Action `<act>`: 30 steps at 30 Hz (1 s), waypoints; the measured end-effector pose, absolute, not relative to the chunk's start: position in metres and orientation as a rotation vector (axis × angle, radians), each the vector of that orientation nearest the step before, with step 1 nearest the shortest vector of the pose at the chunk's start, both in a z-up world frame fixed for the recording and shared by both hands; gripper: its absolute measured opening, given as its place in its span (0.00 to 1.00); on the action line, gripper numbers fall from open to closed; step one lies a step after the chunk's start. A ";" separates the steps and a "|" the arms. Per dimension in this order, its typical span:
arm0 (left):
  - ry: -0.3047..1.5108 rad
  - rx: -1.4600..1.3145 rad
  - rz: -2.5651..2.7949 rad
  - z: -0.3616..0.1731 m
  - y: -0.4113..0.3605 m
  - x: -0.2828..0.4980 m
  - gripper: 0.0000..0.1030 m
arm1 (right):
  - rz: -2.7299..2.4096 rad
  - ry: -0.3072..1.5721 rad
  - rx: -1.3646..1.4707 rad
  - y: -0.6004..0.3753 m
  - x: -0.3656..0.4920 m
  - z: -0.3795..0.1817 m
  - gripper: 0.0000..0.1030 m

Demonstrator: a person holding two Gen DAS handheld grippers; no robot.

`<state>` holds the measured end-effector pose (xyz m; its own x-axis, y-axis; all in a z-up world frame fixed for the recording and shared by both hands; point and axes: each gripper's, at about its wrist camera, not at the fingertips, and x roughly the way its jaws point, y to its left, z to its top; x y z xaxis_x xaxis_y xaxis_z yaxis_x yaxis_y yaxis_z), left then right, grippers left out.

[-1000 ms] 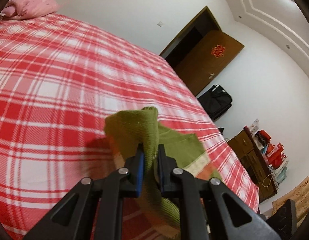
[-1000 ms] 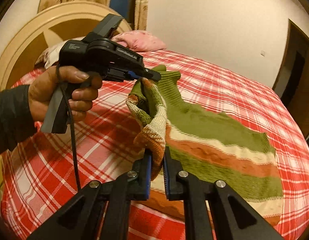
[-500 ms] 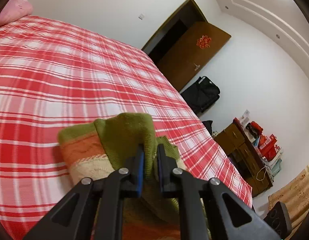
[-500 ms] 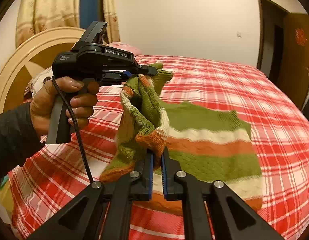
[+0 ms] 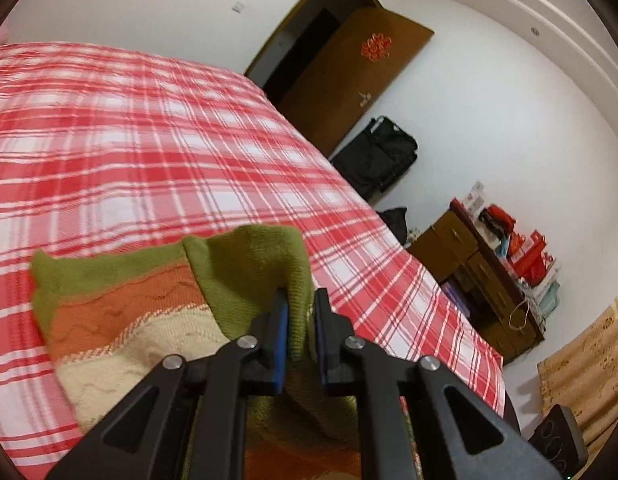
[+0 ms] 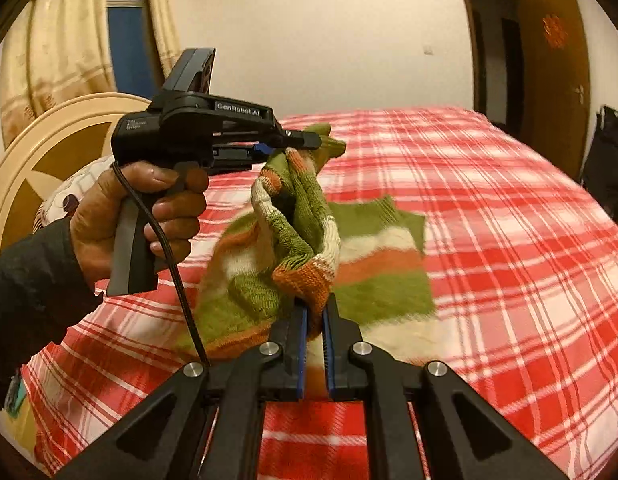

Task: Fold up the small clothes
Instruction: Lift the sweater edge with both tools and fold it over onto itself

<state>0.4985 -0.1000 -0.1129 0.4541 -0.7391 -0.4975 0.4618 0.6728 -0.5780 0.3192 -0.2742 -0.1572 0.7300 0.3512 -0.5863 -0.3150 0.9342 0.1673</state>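
Note:
A small knitted sweater (image 6: pixel 373 280) with green, orange and cream stripes lies partly on the red plaid bed (image 6: pixel 509 240). My right gripper (image 6: pixel 314 312) is shut on its orange edge and holds it up. My left gripper (image 5: pixel 300 312) is shut on a green edge of the sweater (image 5: pixel 149 312). In the right wrist view the left gripper (image 6: pixel 305 142) shows, held by a hand, lifting that edge above the bed. The sweater hangs bunched between the two grippers, its far part flat on the bed.
A cream round headboard (image 6: pixel 37 168) and curtains (image 6: pixel 69 40) stand behind the bed. A brown door (image 5: pixel 349 80), a black bag (image 5: pixel 377 156) and a wooden dresser (image 5: pixel 489 272) with red boxes stand past the bed's far edge.
Both grippers have carried the held edges of the sweater across the bed toward its far part. More of the sweater now lies doubled over itself. Both grips stayed shut.

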 end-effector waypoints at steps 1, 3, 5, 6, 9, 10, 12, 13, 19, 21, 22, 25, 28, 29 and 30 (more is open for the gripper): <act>0.811 -0.379 -0.768 -0.117 -0.107 0.499 0.12 | 0.363 0.667 0.069 -0.280 0.319 -0.160 0.06; 0.831 -0.361 -0.777 -0.125 -0.120 0.500 0.12 | 0.348 0.689 0.090 -0.290 0.318 -0.168 0.06; 0.849 -0.342 -0.781 -0.132 -0.132 0.499 0.12 | 0.334 0.707 0.110 -0.299 0.316 -0.174 0.06; 0.853 -0.326 -0.781 -0.135 -0.138 0.498 0.12 | 0.328 0.722 0.126 -0.304 0.317 -0.179 0.06; 0.855 -0.257 -0.768 -0.141 -0.157 0.497 0.12 | 0.312 0.751 0.169 -0.318 0.321 -0.190 0.06; 0.855 -0.236 -0.765 -0.142 -0.162 0.496 0.13 | 0.307 0.762 0.178 -0.321 0.324 -0.194 0.06; 0.848 -0.207 -0.749 -0.141 -0.168 0.493 0.14 | 0.312 0.799 0.202 -0.325 0.329 -0.203 0.06; 0.840 -0.201 -0.753 -0.138 -0.170 0.492 0.14 | 0.309 0.805 0.216 -0.328 0.330 -0.207 0.06; 0.754 -0.129 -0.733 -0.115 -0.153 0.458 0.59 | 0.256 0.818 0.265 -0.347 0.328 -0.211 0.30; 0.736 -0.105 -0.717 -0.115 -0.137 0.443 0.61 | 0.206 0.781 0.270 -0.358 0.322 -0.206 0.43; 0.736 -0.091 -0.692 -0.117 -0.128 0.434 0.61 | 0.179 0.763 0.266 -0.361 0.320 -0.201 0.43; 0.731 -0.069 -0.651 -0.128 -0.102 0.409 0.61 | 0.194 0.676 0.233 -0.355 0.318 -0.178 0.43; 0.728 -0.045 -0.616 -0.141 -0.087 0.391 0.64 | 0.331 0.649 0.216 -0.328 0.335 -0.157 0.43; 0.733 -0.033 -0.605 -0.146 -0.086 0.387 0.64 | 0.387 0.647 0.216 -0.317 0.343 -0.152 0.43; 0.735 -0.023 -0.589 -0.151 -0.087 0.386 0.64 | 0.440 0.646 0.209 -0.303 0.355 -0.149 0.43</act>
<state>0.3859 -0.0865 -0.1512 0.5886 -0.5134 -0.6245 0.4979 0.8388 -0.2203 0.3547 -0.3034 -0.1491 0.7107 0.4573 -0.5346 -0.3294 0.8878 0.3215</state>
